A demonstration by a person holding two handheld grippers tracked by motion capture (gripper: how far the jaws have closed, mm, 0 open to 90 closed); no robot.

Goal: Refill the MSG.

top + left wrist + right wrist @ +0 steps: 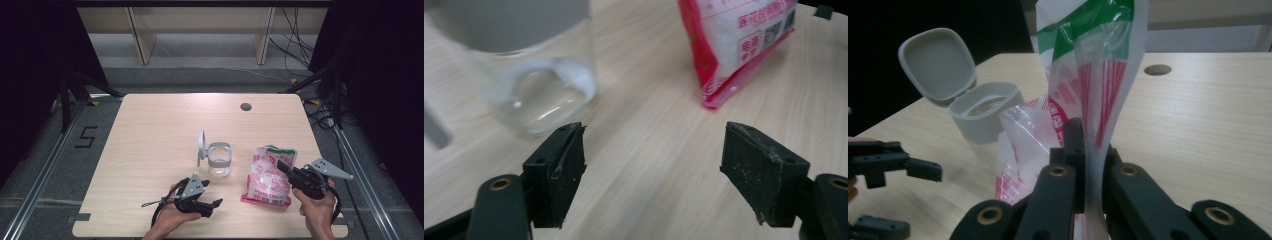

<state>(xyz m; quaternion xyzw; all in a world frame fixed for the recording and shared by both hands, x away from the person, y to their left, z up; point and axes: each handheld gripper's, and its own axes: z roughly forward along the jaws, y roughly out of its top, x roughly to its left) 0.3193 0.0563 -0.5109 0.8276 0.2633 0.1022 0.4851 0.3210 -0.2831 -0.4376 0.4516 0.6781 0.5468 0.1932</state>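
Two grippers: right gripper (283, 166) clamped on plastic bag (267, 176), lifting; left gripper (216, 203) wide open, empty. Next: steady jar (219, 159), pour.

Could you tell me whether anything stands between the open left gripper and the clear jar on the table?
Nothing visible does: bare table lies between the left gripper and the jar; the bag sits off to one side.

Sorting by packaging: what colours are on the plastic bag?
The plastic bag is clear with red and green print, best seen in the right gripper view.
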